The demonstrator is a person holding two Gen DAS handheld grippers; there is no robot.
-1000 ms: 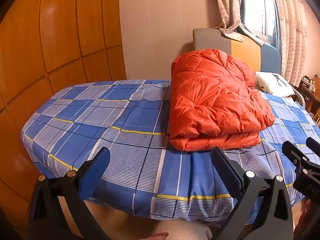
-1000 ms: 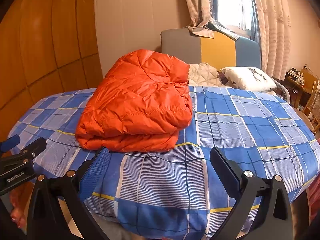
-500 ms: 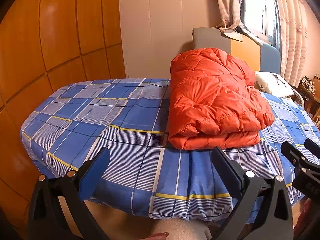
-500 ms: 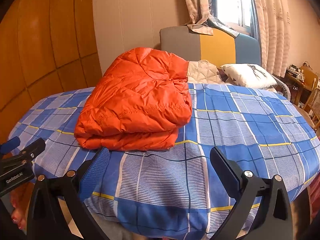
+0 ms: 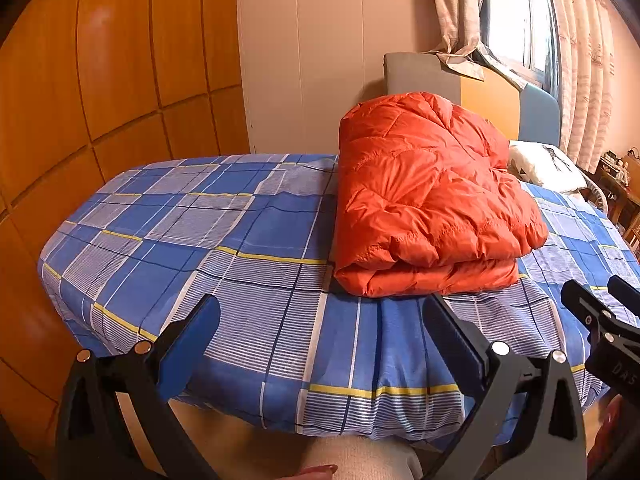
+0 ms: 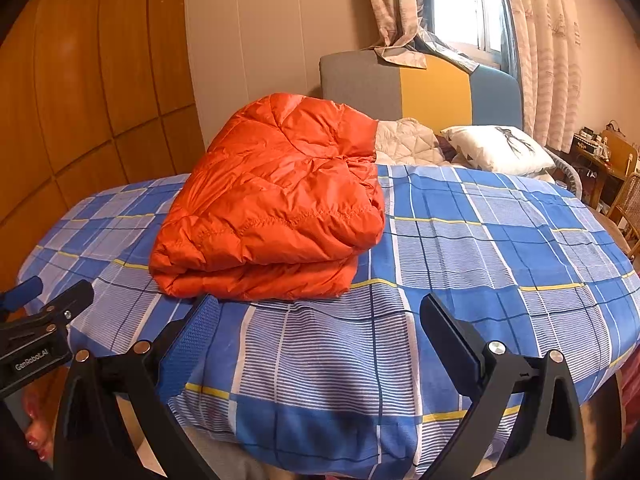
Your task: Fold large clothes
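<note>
An orange quilted down jacket (image 5: pixel 424 204) lies folded in a thick stack on the bed with the blue plaid sheet (image 5: pixel 224 240); it also shows in the right wrist view (image 6: pixel 272 208). My left gripper (image 5: pixel 320 316) is open and empty, held off the bed's near edge, short of the jacket. My right gripper (image 6: pixel 320 316) is open and empty, also in front of the bed, with the jacket ahead to its left. Each gripper shows at the edge of the other's view: the right one (image 5: pixel 600 320), the left one (image 6: pixel 44 312).
A wooden wardrobe (image 5: pixel 100 80) stands on the left. The grey, yellow and blue headboard (image 6: pixel 420 84) is behind the jacket, with a white pillow (image 6: pixel 496 148) and a cream quilt (image 6: pixel 404 140). Curtains and a window are at the back right, and a cluttered table (image 6: pixel 596 148) at far right.
Both grippers have drawn back slightly from the bed and risen a little. The jacket has not moved.
</note>
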